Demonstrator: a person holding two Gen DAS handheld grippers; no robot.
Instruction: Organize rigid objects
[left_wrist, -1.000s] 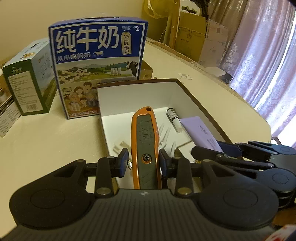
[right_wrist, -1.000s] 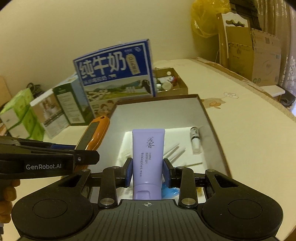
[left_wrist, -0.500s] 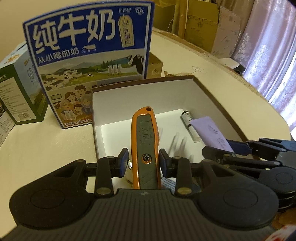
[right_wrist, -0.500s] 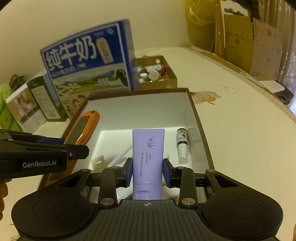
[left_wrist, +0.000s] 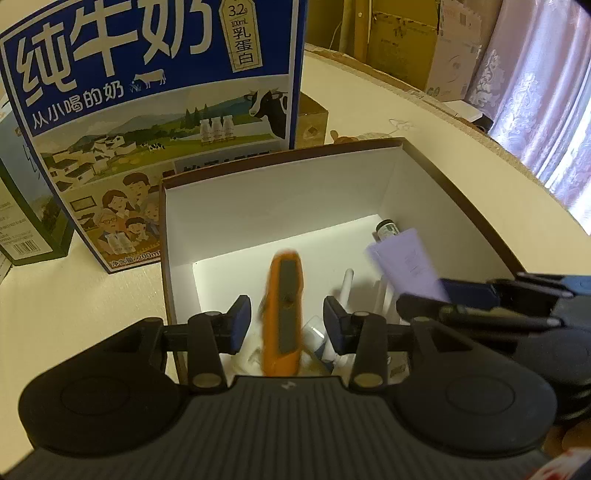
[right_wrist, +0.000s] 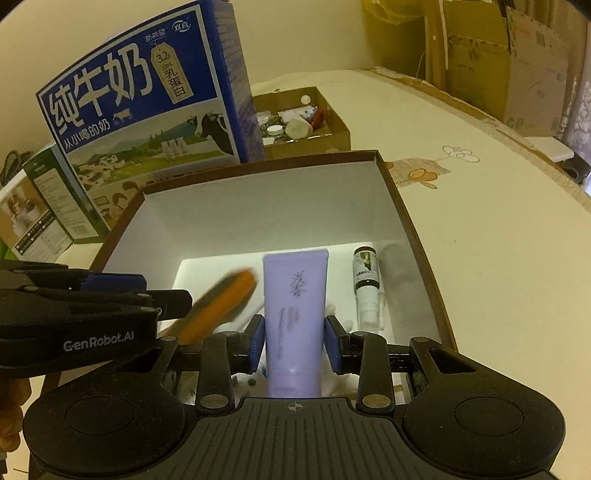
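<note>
**Two grippers over the open white box**

At the far left of the worktop (right_wrist: 480, 236) stands a green-and-white carton (right_wrist: 44, 218), and just beside it a tall blue milk carton (left_wrist: 147, 122) printed with a cow and a village scene; its lower front sits right behind the far wall of the white box (left_wrist: 280, 199).

Inside the box, the left gripper (left_wrist: 282, 321) points down into the near left part. Its fingers are opening, spread clear of the orange utility knife (left_wrist: 284, 310), which lies blurred between them with a gap on each side. White stick-like pieces (left_wrist: 347, 284) lie on the box floor just right of the knife.

Further right, the right gripper (right_wrist: 294, 343) has its fingers pinching a lavender tube (right_wrist: 295, 306) near its capped end, so the tube's flat crimped end points toward the far wall. Just beside the tube, on the box floor, lies a small dark bottle (right_wrist: 365, 284) with a white cap, near the right wall.

Behind the white box, a smaller open cardboard box (right_wrist: 306, 122) holds mixed small items. Larger cardboard boxes (right_wrist: 517, 62) stand beyond the worktop on the right.
</note>
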